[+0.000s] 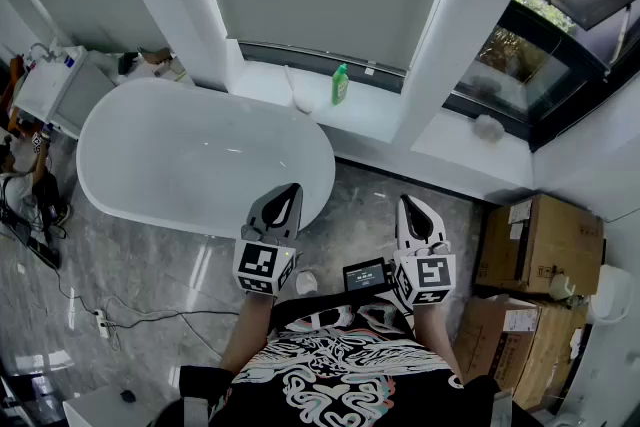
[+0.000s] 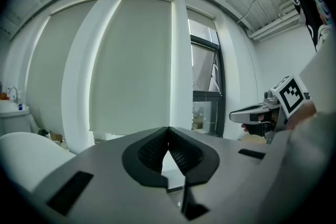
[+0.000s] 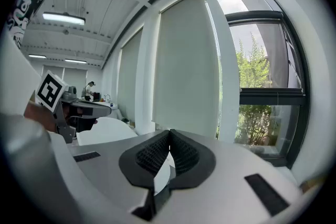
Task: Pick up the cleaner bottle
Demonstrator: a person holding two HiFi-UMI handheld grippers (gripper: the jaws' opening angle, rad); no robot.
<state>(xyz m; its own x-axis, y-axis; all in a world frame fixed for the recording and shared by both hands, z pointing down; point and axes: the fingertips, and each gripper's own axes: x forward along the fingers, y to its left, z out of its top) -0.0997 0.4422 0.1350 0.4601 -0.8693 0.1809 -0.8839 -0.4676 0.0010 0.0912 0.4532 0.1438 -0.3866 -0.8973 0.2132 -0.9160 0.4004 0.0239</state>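
Observation:
The green cleaner bottle (image 1: 340,84) stands upright on the white window ledge (image 1: 372,111) behind the bathtub, far ahead of both grippers. My left gripper (image 1: 289,189) hangs over the tub's near rim with its jaws shut and nothing between them; its tips (image 2: 168,128) meet in the left gripper view. My right gripper (image 1: 410,204) is held over the grey floor, also shut and empty, tips (image 3: 169,132) together in the right gripper view. Neither gripper view shows the bottle. Each gripper sees the other: the right gripper (image 2: 262,113) and the left gripper (image 3: 84,107).
A white oval bathtub (image 1: 120,155) fills the left middle. A white brush-like item (image 1: 300,95) lies on the ledge beside the bottle. Cardboard boxes (image 1: 535,245) stack at the right. White pillars (image 1: 440,35) flank the blind. Cables (image 1: 90,315) trail on the floor at left.

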